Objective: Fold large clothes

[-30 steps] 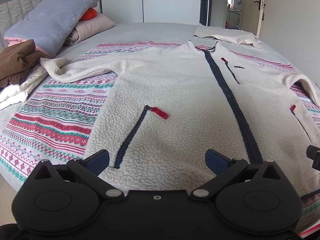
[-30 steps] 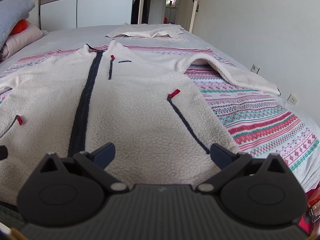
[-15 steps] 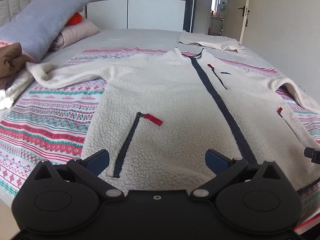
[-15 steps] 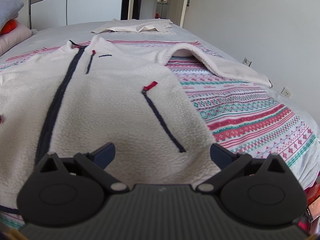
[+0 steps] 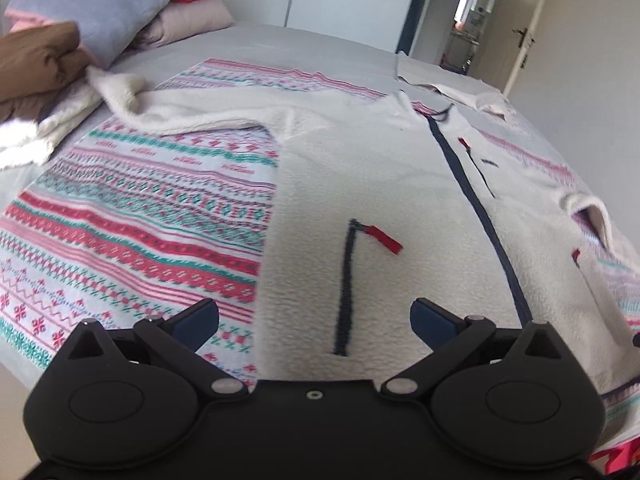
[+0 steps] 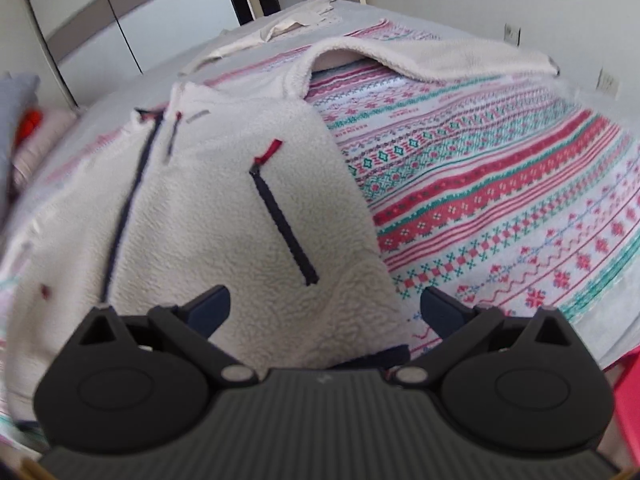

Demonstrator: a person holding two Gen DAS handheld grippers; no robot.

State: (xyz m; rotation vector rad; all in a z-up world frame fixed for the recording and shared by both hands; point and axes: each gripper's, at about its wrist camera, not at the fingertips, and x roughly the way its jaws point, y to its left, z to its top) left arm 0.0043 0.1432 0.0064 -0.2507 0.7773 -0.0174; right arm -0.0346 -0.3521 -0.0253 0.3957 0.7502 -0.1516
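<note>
One cream fleece jacket [image 5: 380, 208] lies front-up and spread flat on one patterned blanket [image 5: 132, 216] that covers the bed [image 5: 288, 44], both sleeves stretched out to the sides. It has one long dark front zip [image 5: 480, 216] and two slanted pocket zips with red pulls (a third short zip sits near the collar). Near the headboard lie a grey pillow [image 5: 100, 4] and a brown bundle [image 5: 36, 60]. The left tool [image 5: 314, 314] is spread wide over the jacket's lower left edge, holding nothing. The right tool [image 6: 324, 302] is equally wide apart above the lower right corner, empty.
</note>
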